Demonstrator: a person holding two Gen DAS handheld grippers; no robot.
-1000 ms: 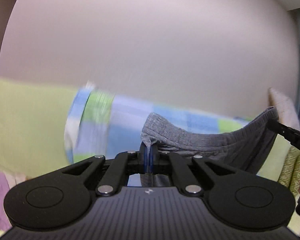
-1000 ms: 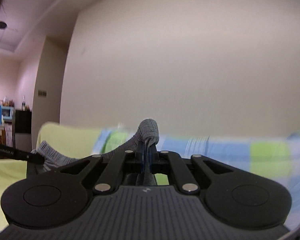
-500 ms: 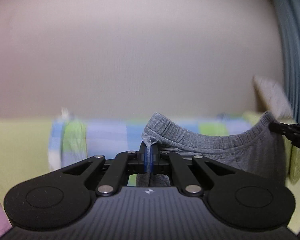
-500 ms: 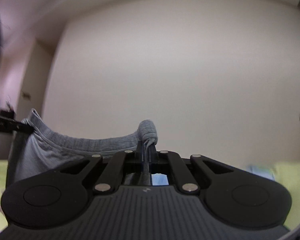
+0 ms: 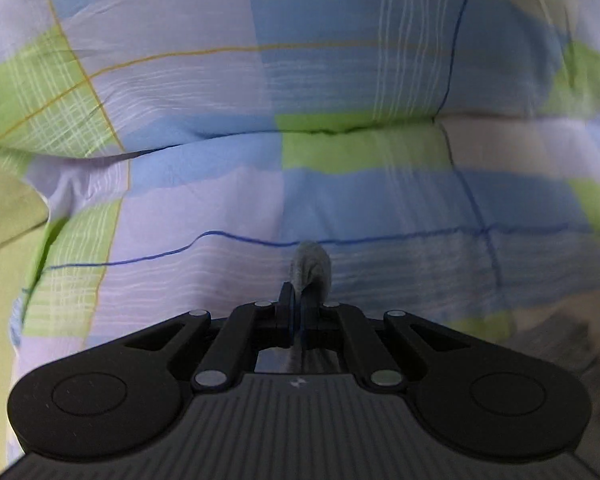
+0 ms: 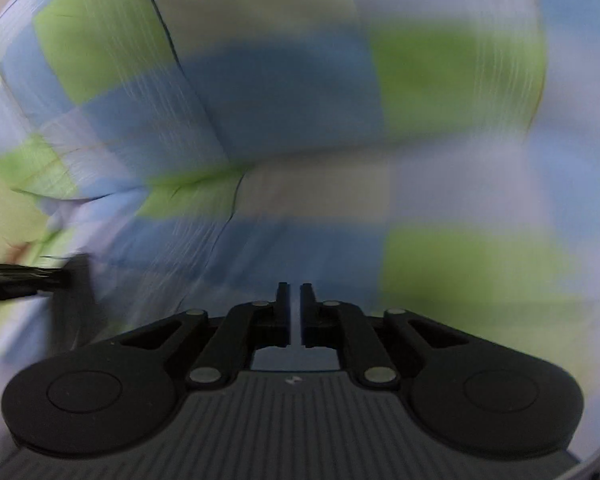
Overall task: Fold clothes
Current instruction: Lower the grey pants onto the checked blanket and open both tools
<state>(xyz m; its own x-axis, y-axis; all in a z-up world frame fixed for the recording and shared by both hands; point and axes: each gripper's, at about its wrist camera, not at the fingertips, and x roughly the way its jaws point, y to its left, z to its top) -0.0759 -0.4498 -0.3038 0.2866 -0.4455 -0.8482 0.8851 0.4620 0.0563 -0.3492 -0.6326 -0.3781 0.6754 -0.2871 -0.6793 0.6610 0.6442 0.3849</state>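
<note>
Left tongs pinching grey garment — right tongs parted

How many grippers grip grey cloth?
1: the left gripper pinches the grey cloth. The right gripper stands slightly apart, holding nothing.

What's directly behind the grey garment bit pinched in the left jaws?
Behind the grey garment, only the checked blue, green and lilac bedding shows. The left gripper body hides the rest of the garment below.
</note>
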